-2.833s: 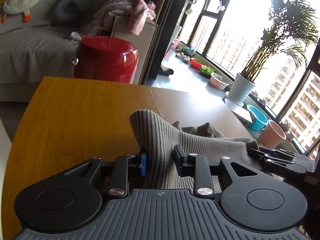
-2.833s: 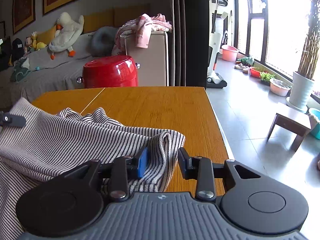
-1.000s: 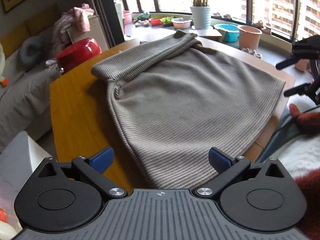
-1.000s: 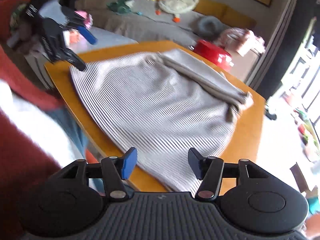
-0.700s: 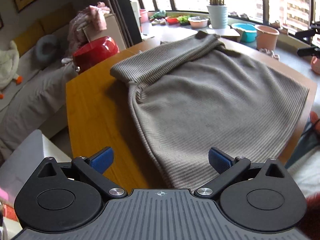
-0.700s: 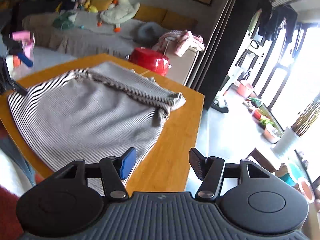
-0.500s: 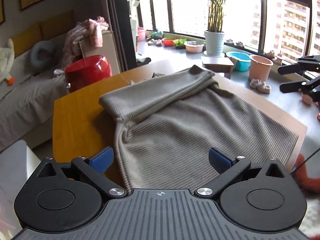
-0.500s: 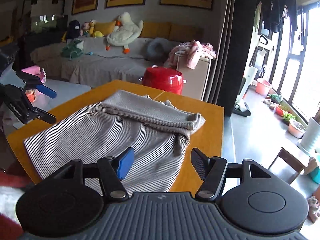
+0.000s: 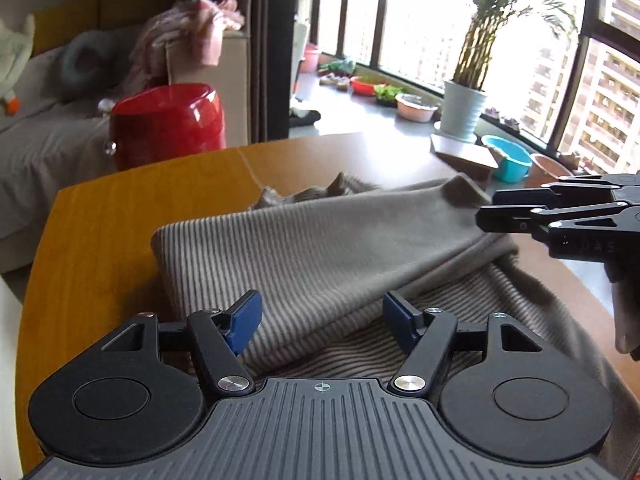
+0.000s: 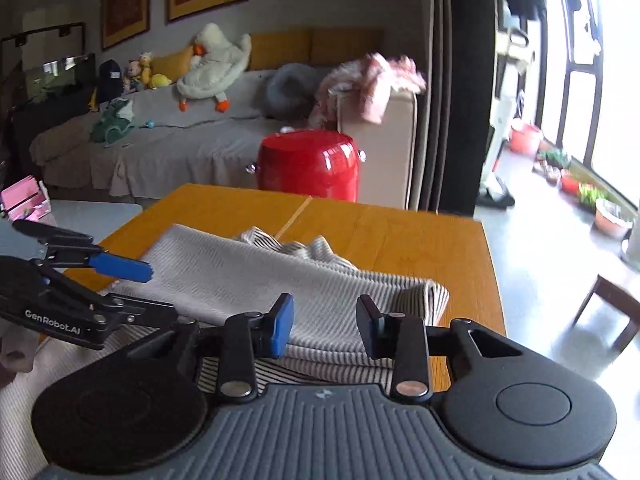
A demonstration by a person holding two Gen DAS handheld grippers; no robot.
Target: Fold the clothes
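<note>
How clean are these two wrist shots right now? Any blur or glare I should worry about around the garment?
Left wrist: windows blown out white, the garment backlit but its ribbing readable; sofa side soft. Right wrist: motion blur smears the garment's stripes and the pink clothes; window glare washes the right edge. Both views bend straight lines, fisheye.
</note>
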